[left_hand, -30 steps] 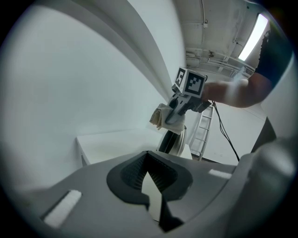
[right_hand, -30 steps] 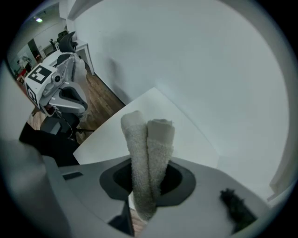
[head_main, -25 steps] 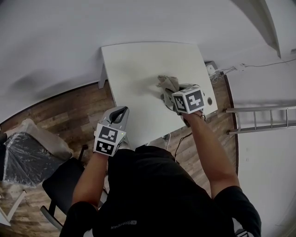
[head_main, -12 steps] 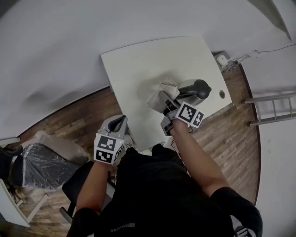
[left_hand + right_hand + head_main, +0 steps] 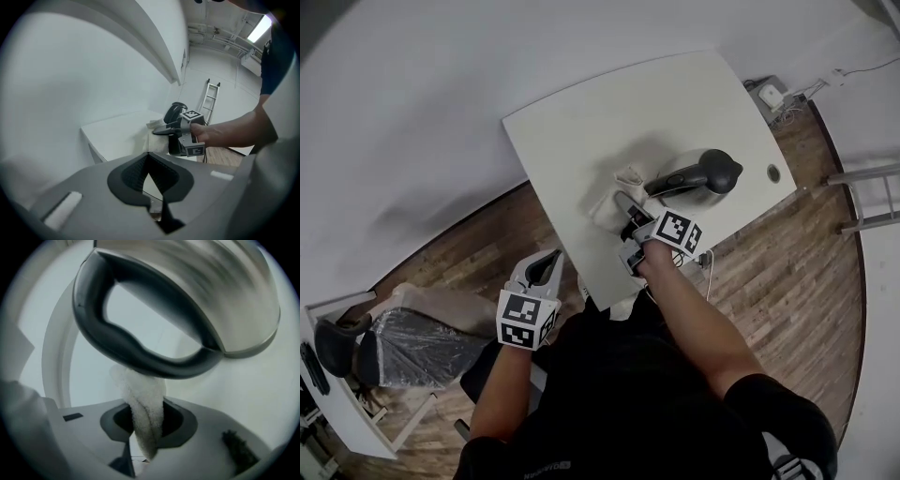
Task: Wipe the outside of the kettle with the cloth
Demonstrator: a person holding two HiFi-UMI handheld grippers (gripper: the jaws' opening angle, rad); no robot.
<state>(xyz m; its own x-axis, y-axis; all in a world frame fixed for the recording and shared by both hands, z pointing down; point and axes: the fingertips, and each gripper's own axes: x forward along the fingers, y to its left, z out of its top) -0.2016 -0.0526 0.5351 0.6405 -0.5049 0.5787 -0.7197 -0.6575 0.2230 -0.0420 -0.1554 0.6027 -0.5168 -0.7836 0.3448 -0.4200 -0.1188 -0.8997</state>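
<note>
Your right claw (image 5: 146,441) is shut tight on the cloth (image 5: 143,404). The white cloth sticks up out of the jaws, and its top end reaches the dark handle (image 5: 126,348) of the kettle (image 5: 234,291). The shiny side of the kettle is just past it, very close.

I think you are about to start a rub. To do it well, press the soft cloth on the metal, not the hard claw. Go round the side in long, slow strokes. Do not push hard. Nothing holds the kettle, so it could slide or tip.

Your left claw (image 5: 149,157) is closed with nothing in it. It hangs low by your body, well away from the kettle. It could help by holding the handle.

The kettle sits on a white counter (image 5: 581,122), near the edge on your right. The loose part of the cloth lies bunched just beside it. The top looks smooth, so things may slip.

Around the counter is a brown wood floor (image 5: 787,272) and a white wall (image 5: 412,94). A ladder (image 5: 872,192) is on the right, and a bundle (image 5: 412,333) in plastic wrap is on the left.
</note>
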